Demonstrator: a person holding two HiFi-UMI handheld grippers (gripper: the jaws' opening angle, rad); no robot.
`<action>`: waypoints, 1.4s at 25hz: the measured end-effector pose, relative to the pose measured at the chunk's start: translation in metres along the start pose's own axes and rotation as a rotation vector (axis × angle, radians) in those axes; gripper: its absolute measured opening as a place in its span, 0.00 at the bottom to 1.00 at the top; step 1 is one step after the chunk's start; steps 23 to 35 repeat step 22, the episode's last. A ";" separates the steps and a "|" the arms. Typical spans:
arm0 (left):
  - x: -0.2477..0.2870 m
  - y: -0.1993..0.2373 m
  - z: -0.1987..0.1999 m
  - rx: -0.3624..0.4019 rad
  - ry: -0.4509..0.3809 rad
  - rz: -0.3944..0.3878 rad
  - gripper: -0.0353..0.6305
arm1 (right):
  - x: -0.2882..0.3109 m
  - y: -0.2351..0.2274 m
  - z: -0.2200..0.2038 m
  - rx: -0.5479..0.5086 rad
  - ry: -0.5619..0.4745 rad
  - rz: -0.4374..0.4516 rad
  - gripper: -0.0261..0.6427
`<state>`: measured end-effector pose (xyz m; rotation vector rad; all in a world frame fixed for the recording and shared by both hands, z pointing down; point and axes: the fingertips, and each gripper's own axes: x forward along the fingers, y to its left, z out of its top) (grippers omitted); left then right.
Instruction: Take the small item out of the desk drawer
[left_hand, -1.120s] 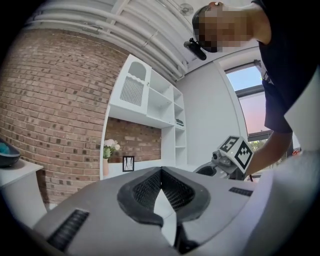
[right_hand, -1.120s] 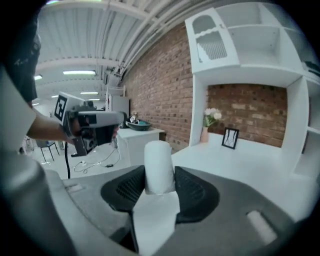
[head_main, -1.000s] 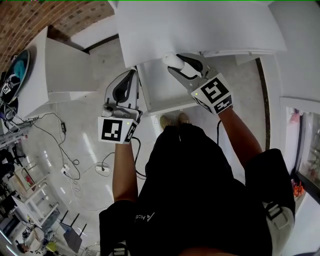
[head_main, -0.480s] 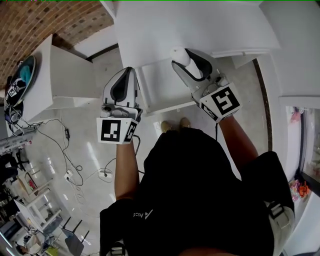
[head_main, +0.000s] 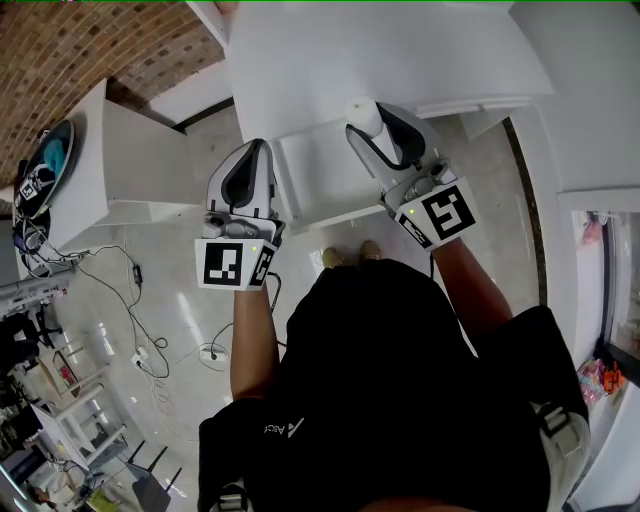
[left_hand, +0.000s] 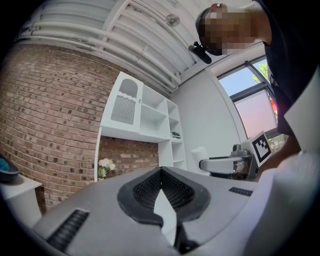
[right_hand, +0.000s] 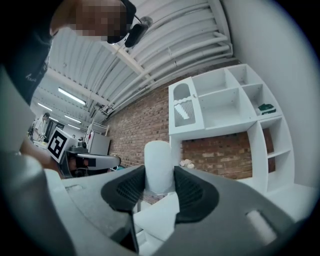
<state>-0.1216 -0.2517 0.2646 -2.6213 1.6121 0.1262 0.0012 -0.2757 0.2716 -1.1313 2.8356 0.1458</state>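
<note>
Biggest first: the desk (head_main: 380, 50) fills the upper middle of the head view and its front edge sits right above the open drawer (head_main: 320, 190). If we bring the right gripper (head_main: 370, 130) up too close under that edge, the load could clip it and get knocked loose. The drawer stands pulled out in the centre of the frame just above the person's legs, so a step forward could bump it and jolt everything. The left gripper (head_main: 255, 150) hangs at the drawer's left side with its jaws together on nothing, tips meeting in the left gripper view (left_hand: 161, 172). We judge the risk low there, only a stray swing into the drawer wall. The right gripper's jaws in its own view (right_hand: 159, 182) are clamped on the small white item (right_hand: 159, 165), which stands upright between the pads, showing at the upper middle of the head view (head_main: 362, 112) where the desk edge meets the back of the drawer. The pads hold only its lower part and it looks smooth and round, so we think a tilt or a loosened squeeze could let it slide out, dropping back into the drawer or onto the floor (head_main: 180, 300) at the lower left.
</note>
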 end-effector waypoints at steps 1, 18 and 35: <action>0.001 -0.001 0.000 0.000 0.001 -0.001 0.05 | 0.000 -0.001 -0.001 0.004 0.000 0.000 0.30; -0.003 -0.004 -0.002 0.004 0.020 0.006 0.05 | -0.005 -0.001 -0.002 0.037 -0.015 0.008 0.30; -0.004 -0.004 0.000 0.002 0.013 0.011 0.05 | -0.006 -0.002 0.001 0.034 -0.019 0.009 0.30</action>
